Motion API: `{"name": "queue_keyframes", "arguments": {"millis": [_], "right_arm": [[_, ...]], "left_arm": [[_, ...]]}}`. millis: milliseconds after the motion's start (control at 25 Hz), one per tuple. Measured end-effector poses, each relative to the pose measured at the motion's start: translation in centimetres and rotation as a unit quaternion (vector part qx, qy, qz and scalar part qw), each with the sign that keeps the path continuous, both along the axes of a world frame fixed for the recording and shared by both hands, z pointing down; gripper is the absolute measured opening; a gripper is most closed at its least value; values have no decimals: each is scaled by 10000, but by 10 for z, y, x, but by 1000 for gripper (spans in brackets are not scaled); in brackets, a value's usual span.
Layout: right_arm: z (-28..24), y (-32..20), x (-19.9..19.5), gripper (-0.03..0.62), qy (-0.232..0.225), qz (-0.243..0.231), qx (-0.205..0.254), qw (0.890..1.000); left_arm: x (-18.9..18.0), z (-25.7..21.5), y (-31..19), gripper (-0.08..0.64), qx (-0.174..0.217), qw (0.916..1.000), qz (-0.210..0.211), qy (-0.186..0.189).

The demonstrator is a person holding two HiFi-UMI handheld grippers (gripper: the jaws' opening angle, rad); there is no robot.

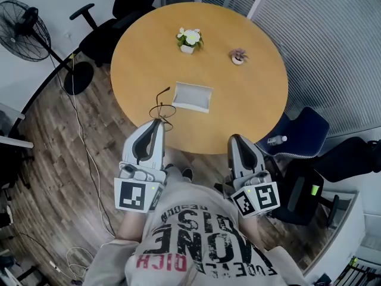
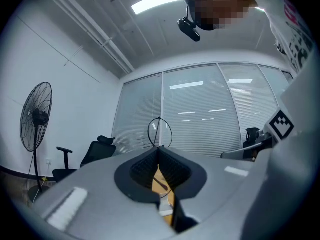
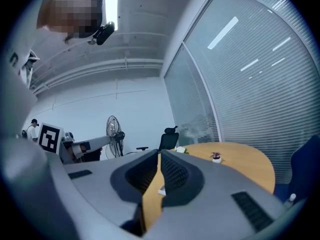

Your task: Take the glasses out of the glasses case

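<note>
Pinching the thin black wire-framed glasses (image 1: 162,111) in my left gripper (image 1: 158,121)'s closed jaws, lower left of the open pale rectangular case (image 1: 192,96) mid-frame, I judge a gentle, level set-down on the round wooden table (image 1: 250,94) best; right gripper (image 1: 236,139) closed, empty.

Left claw (image 1: 158,122) points level, jaws pinched on wire-framed glasses (image 2: 159,132); right claw (image 1: 234,138) alongside, jaws together, empty.

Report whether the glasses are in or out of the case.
Out: the left gripper holds the glasses at the near edge of the table, beside the case.
</note>
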State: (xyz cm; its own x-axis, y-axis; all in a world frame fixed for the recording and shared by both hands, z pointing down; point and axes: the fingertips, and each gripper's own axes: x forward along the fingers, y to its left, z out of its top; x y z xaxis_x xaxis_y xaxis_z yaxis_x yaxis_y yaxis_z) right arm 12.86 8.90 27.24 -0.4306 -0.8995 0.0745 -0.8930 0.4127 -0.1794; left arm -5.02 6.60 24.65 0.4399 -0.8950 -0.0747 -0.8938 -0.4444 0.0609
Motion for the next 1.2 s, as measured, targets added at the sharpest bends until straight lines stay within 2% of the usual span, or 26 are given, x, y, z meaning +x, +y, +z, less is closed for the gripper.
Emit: {"name": "queue_keyframes", "arguments": {"millis": [120, 440, 640, 760, 960, 1200], "right_arm": [[-2, 0, -8, 28, 70, 35, 6, 10000], [-12, 2, -37, 28, 120, 148, 72, 9998], [-11, 0, -44, 28, 130, 237, 63, 9996], [-8, -3, -42, 28, 157, 346, 33, 9993], [0, -9, -41, 28, 136, 475, -54, 9988], [6, -12, -46, 28, 88, 457, -103, 9989]], "left_arm": [[-13, -1, 1, 17, 129, 9999, -47, 0], [-44, 7, 5, 17, -97, 9998, 104, -105], [-40, 16, 3, 17, -203, 9987, 409, -225], [-30, 15, 3, 17, -147, 9978, 638, -127], [-22, 30, 1, 18, -555, 9956, 746, -110], [-18, 18, -8, 18, -108, 9966, 811, -34]]}}
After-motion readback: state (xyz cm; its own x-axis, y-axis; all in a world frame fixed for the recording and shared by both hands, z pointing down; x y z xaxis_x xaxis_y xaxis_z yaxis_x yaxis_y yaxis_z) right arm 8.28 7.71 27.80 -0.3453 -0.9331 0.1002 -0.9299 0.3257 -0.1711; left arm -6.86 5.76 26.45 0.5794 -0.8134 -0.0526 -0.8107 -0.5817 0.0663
